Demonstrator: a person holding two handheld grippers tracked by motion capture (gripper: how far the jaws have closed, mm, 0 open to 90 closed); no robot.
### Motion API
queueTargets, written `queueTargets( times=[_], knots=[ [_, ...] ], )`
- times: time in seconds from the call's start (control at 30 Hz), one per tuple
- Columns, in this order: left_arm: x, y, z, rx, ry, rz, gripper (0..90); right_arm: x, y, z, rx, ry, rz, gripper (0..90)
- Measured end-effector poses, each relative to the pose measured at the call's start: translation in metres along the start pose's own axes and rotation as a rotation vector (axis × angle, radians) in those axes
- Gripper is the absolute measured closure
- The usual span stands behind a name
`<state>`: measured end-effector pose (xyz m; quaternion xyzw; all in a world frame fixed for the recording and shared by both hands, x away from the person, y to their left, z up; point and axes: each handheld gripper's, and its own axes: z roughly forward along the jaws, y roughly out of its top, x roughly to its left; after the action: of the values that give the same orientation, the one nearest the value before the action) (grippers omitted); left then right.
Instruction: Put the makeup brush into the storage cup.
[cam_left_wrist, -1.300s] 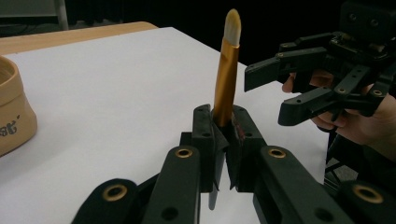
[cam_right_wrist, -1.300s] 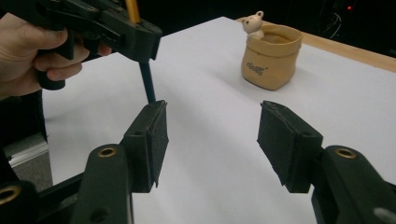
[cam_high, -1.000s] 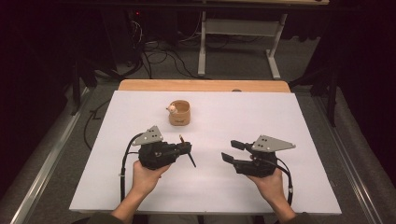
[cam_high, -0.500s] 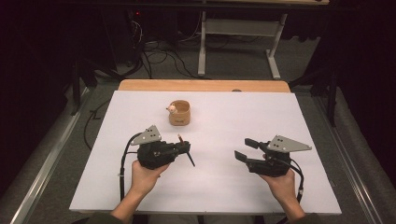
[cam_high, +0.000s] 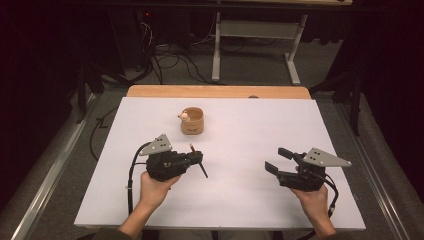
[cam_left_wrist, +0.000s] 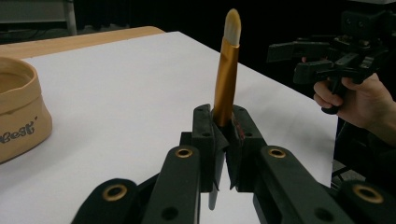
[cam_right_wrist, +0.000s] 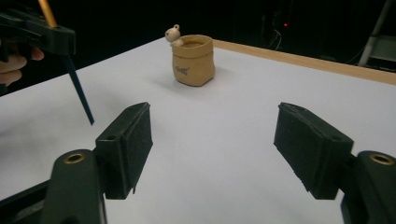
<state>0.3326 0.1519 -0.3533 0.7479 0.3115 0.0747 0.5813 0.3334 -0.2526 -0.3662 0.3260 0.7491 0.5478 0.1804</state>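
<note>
Moved since earlier: right gripper (cam_high: 276, 161) has slid away from the cup toward the sheet's right edge, its jaws just opening, nothing between them; left gripper (cam_high: 196, 159) has kept its place.
Table cover: large white rectangular sheet (cam_high: 250, 120) over a light wooden tabletop (cam_high: 215, 91), whose far strip shows behind the cup.
Left gripper: near the cup, on the person's side of it and slightly left; jaws clamped tight on the brush, held in the person's left hand (cam_high: 154, 187).
Right gripper: well apart from the cup, toward the near right; jaws spread wide and empty, pads (cam_right_wrist: 135, 140) facing each other above bare sheet; held in the right hand (cam_high: 314, 199).
Cup: small tan sack-shaped holder with a little bear figure on its rim (cam_high: 192, 120), standing upright toward the far middle of the sheet.
Brush: slim makeup brush with gold ferrule, pale bristle tip and dark handle (cam_left_wrist: 226, 79), gripped crosswise at the ferrule's base, near the cup but apart from it.
</note>
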Motion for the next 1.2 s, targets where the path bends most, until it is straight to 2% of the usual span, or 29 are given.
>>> queueTargets(
  times=[0.13,0.4,0.57,0.77,0.93,1.0,1.2],
  knots=[
    [0.000,0.000,0.000,0.001,0.002,-0.001,82.8,-0.006,-0.005,-0.005,0.007,-0.049,-0.008,24.5],
    [0.004,0.001,-0.003,0.003,0.026,-0.004,82.8,-0.014,-0.012,-0.011,0.011,-0.072,0.026,21.1],
    [0.006,0.004,-0.008,-0.009,0.040,-0.006,82.8,-0.016,-0.016,-0.016,0.006,-0.104,0.015,19.7],
    [0.009,0.012,-0.016,-0.013,0.069,-0.001,82.8,-0.021,-0.025,-0.013,0.046,-0.102,0.026,19.8],
    [0.012,0.021,-0.021,-0.016,0.094,0.013,82.8,-0.018,-0.029,-0.007,0.073,-0.098,0.021,20.5],
    [0.014,0.025,-0.023,-0.016,0.104,0.019,82.8,-0.017,-0.030,-0.006,0.076,-0.095,0.008,20.5],
    [0.018,0.032,-0.026,-0.025,0.115,0.019,82.8,-0.017,-0.031,-0.002,0.085,-0.092,0.013,20.9]
  ],
)
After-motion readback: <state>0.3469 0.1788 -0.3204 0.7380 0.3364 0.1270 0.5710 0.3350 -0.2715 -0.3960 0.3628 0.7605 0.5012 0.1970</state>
